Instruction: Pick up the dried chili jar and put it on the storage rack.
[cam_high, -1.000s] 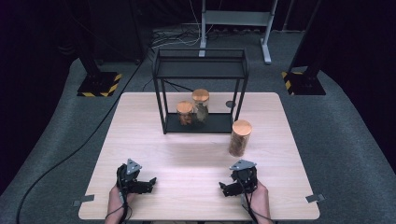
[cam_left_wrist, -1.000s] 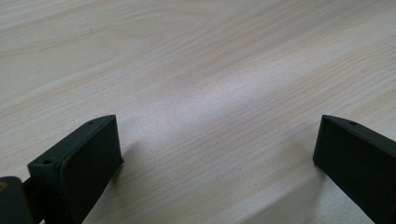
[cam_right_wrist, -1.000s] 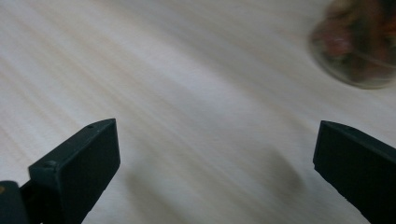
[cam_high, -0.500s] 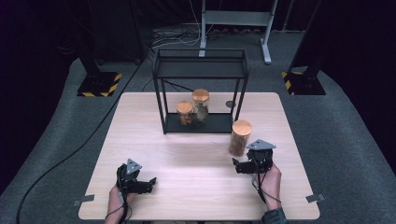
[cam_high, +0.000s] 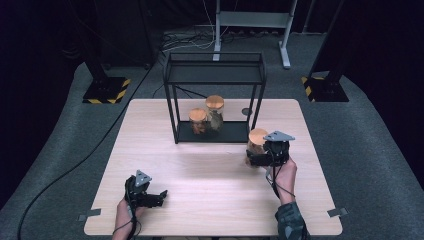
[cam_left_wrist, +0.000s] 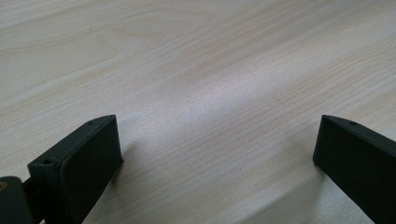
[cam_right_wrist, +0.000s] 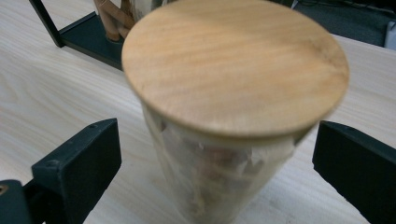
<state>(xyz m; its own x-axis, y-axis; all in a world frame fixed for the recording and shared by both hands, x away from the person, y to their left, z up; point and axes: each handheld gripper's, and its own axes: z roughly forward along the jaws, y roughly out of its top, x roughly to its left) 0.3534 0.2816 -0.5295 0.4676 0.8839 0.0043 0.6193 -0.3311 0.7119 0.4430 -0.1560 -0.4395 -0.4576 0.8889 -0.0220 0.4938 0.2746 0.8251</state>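
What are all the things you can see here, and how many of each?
Jar: 1, clear with a wooden lid, on the table in front of the rack, between the right gripper's open jaws.
Jars on the rack: 2, clear with wooden lids, side by side on its bottom shelf.
Rack: 1, black metal, at the table's far side.
Table: 1, light wood.
Floor stands: 2, black with yellow stripes, beyond the table.
Right gripper: 1, black, open around the jar.
Left gripper: 1, black, open, near the table's front edge.

Clear jar (cam_right_wrist: 219, 172) w/ round wooden lid (cam_right_wrist: 233, 65), upright on surface, brownish contents, just in front of rack's right leg.
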